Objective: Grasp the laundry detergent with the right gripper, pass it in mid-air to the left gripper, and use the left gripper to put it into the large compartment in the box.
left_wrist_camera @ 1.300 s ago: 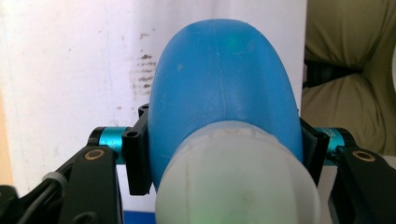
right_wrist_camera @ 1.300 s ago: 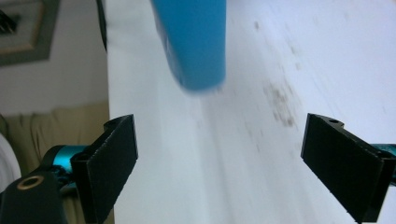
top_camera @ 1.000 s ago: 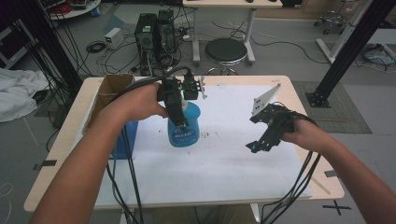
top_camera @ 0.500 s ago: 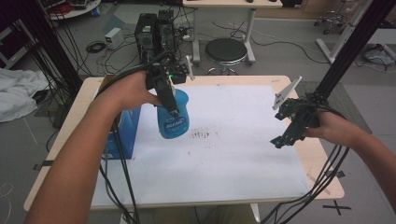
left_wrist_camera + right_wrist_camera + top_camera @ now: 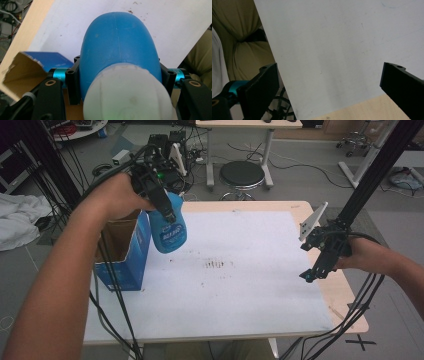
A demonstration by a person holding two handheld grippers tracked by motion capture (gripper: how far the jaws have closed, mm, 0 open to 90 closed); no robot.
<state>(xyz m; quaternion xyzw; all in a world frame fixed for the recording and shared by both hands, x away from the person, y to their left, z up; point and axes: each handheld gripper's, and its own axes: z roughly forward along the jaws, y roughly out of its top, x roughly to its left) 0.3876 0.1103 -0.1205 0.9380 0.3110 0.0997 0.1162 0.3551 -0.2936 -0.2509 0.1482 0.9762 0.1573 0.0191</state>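
White tabletop (image 5: pixel 240 285) below — left hand-held gripper (image 5: pixel 159 200) clamped on blue spray bottle (image 5: pixel 167 230), upright, base down; right hand-held gripper (image 5: pixel 320 265) apart.

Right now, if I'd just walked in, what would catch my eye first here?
Probably the bright blue bottle, clamped in the left gripper and held in the air above the table's left side, beside an open blue cardboard box. Across the table, the right gripper hovers open and empty over the white sheet.
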